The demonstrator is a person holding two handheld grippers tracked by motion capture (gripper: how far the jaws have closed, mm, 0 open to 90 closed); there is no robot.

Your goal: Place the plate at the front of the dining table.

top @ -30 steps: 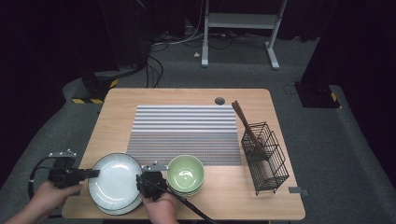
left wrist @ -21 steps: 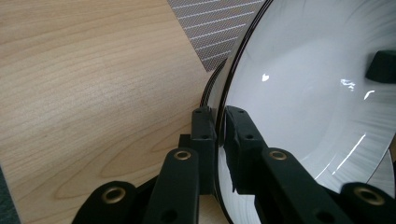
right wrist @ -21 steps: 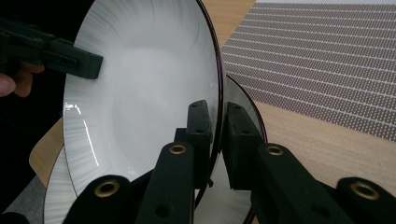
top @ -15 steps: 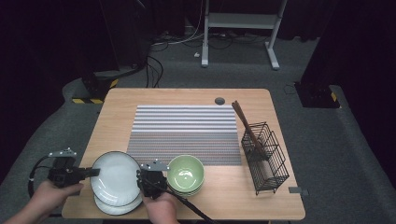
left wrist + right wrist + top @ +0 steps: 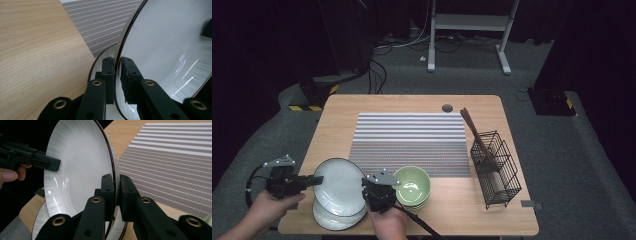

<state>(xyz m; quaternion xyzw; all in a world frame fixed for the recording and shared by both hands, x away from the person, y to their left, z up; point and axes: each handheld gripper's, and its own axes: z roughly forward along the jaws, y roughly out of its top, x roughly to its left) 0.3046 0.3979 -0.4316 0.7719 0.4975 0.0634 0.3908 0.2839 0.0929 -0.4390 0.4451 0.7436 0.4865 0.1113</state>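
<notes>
Two claws on one white round plate with dark rim [image 5: 339, 186]: my left claw [image 5: 318, 180] clamped on its left edge, right claw [image 5: 367, 189] clamped on its right edge, plate held just above a second matching plate [image 5: 332, 217] at the front-left of the wooden worktop [image 5: 337, 110], beside green bowl [image 5: 412, 186]

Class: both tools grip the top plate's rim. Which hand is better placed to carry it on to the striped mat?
Probably the right. The right tool clamps the top plate on the rim nearest the striped mat; the left tool holds the far rim.
</notes>
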